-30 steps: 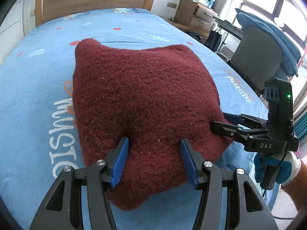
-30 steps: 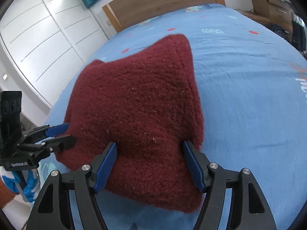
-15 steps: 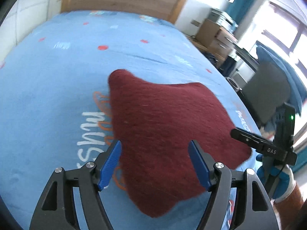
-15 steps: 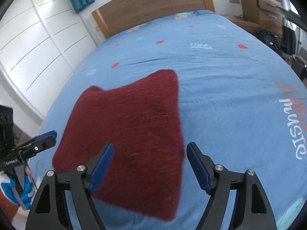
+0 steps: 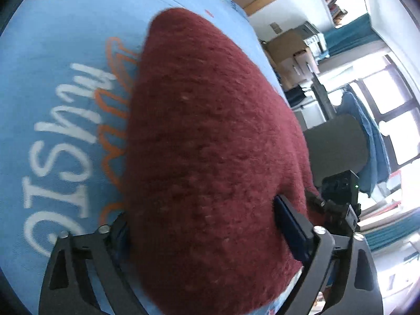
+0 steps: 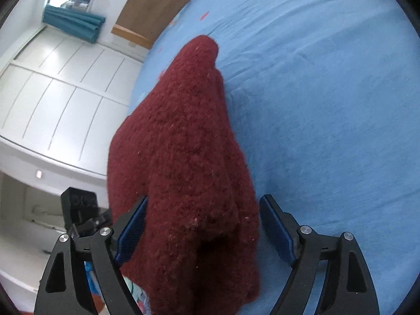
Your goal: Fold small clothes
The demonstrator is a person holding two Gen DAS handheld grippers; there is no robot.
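A dark red fuzzy garment (image 5: 204, 136) lies folded on the blue bed sheet (image 5: 65, 52). My left gripper (image 5: 199, 210) straddles its near end with jaws opening. The left fingertip is half hidden at the cloth's edge and the right one rests on the fabric. In the right wrist view the same garment (image 6: 183, 144) bulges between the widely spread, opening jaws of my right gripper (image 6: 204, 198). Its left pad (image 6: 131, 225) is against the cloth and the right pad (image 6: 275, 225) stands apart. Each view shows the other gripper beside the garment: the right gripper (image 5: 338, 202) and the left gripper (image 6: 81, 210).
The sheet carries white "music" lettering (image 5: 60, 136) left of the garment. A wooden headboard (image 6: 157, 5) is at the far end. Cardboard boxes (image 5: 288, 50), a grey chair (image 5: 338, 141) and windows stand on one side of the bed, white wardrobe doors (image 6: 60, 92) on the other.
Both grippers have spread wider, rolled and come in low over the garment's near end. The garment, earlier seen from above, now fills the space between each pair of fingers.
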